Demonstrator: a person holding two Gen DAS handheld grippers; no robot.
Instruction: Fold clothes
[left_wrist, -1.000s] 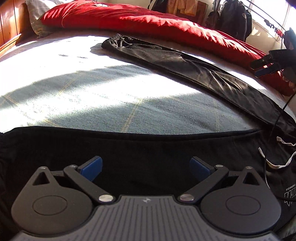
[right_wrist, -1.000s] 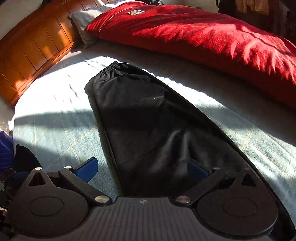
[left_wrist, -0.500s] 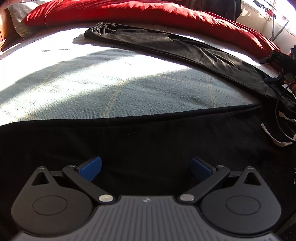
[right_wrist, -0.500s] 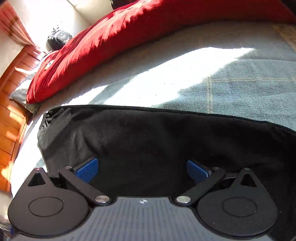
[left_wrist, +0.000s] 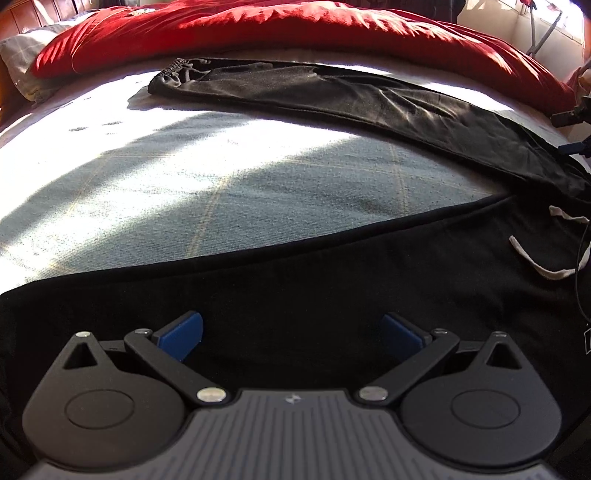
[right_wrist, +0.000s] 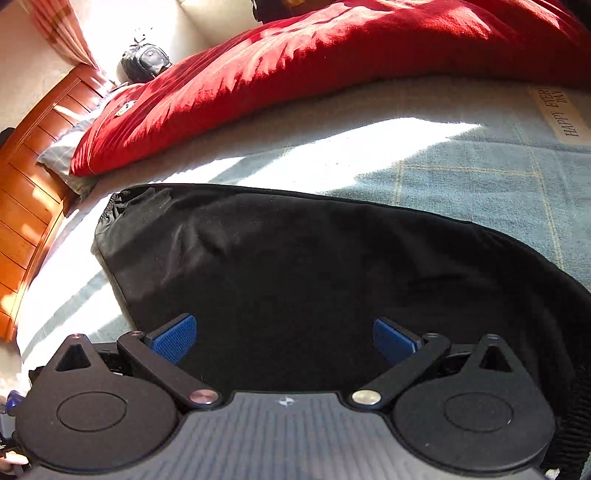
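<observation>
So far little folding shows: on the bed, black trousers lie spread with both legs splayed apart, none doubled over. Each leg sits under one tool, left tool and right tool, both gaping wide and gripping nothing; every fold remains.

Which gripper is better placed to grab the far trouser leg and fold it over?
Right. The right gripper hangs open directly over the far trouser leg; the left gripper hangs over the near leg, across bare bedspread.
</observation>
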